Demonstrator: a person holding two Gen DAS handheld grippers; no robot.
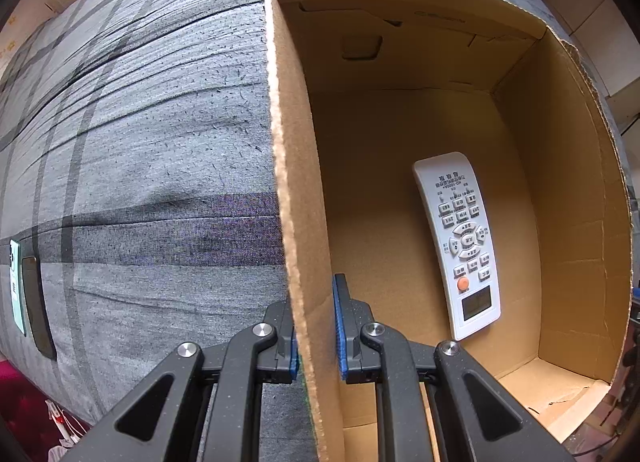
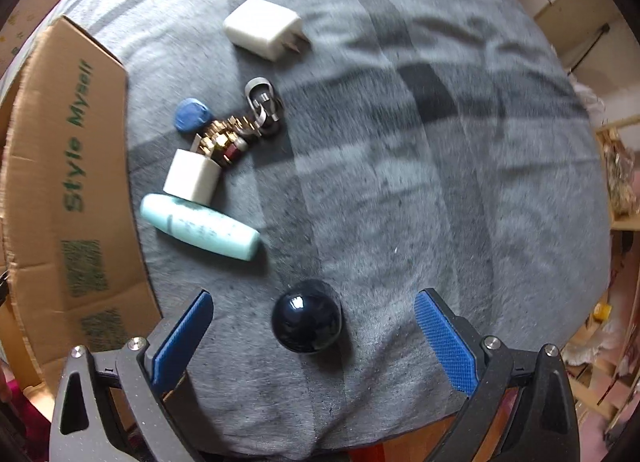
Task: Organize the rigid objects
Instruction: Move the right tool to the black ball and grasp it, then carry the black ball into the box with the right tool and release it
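Grey plaid bedding (image 2: 400,182) carries everything. Lying on it, the dark ball (image 2: 307,316) sits between the spread, released fingers of the right gripper (image 2: 314,336), nearer the left one, so that hand is closest. Beyond the ball lie a mint tube (image 2: 200,226), white cube (image 2: 192,176), what looks like a blurred key bunch (image 2: 236,134) and a charger (image 2: 262,28). Left of the ball stands the cardboard box (image 2: 68,166), holding a remote (image 1: 460,242); the left gripper (image 1: 316,336) grips its wall. Open bedding lies right of the ball.
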